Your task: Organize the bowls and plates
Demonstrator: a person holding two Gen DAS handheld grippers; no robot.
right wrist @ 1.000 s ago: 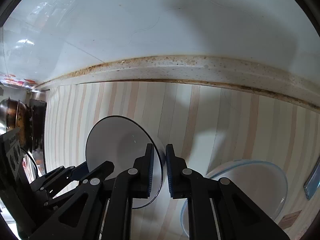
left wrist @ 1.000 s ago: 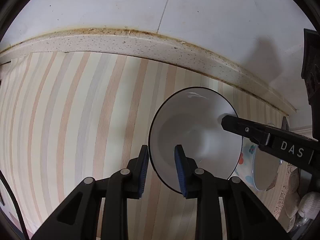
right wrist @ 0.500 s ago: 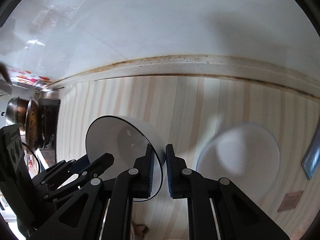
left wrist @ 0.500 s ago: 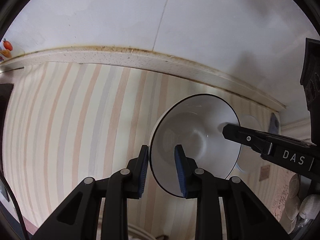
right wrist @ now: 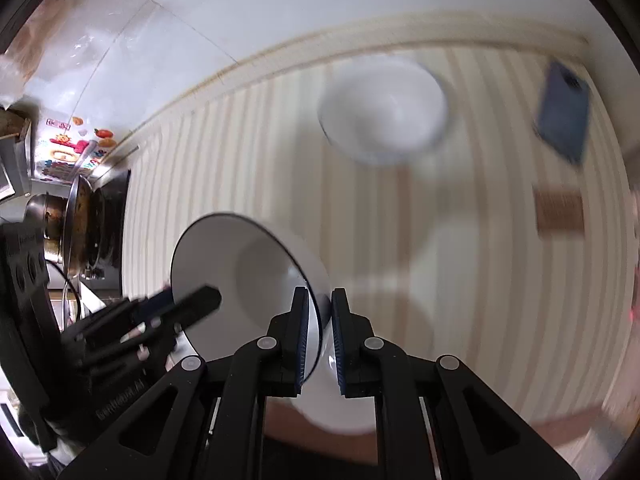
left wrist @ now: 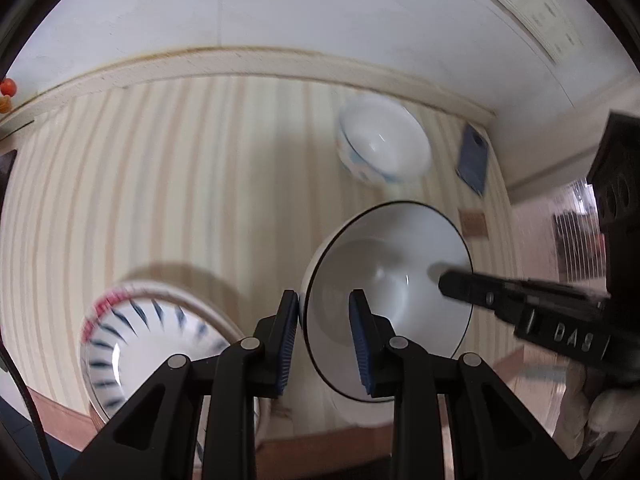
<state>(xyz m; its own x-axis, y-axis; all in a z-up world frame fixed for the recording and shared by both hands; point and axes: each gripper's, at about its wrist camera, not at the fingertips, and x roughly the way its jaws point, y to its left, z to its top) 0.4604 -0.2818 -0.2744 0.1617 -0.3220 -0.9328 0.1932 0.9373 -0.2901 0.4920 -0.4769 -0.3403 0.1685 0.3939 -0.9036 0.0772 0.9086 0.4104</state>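
Observation:
A white bowl with a thin black rim [left wrist: 384, 280] hangs tilted above the striped tabletop [left wrist: 180, 200], held from both sides. My left gripper [left wrist: 323, 298] straddles its near rim, one pad outside and one inside. Across the bowl [right wrist: 224, 276], my right gripper [right wrist: 319, 294] is shut on the opposite rim. A right finger [left wrist: 460, 284] shows inside the bowl in the left wrist view. A white bowl with blue marks [left wrist: 384, 148] stands on the table near the wall. A bowl with blue stripes and a red edge [left wrist: 152, 344] sits at the lower left.
A blue phone [right wrist: 564, 116] and a brown square mat [right wrist: 560, 212] lie at the table's right end. A metal pot [right wrist: 80, 224] sits on a stove at the left. A white wall and a speckled ledge close off the back. Something white [right wrist: 340, 412] shows under the held bowl.
Both grippers have drawn back from the wall with the black-rimmed bowl. The blue-marked bowl now looks farther off, and the striped bowl, phone and table front have come into view.

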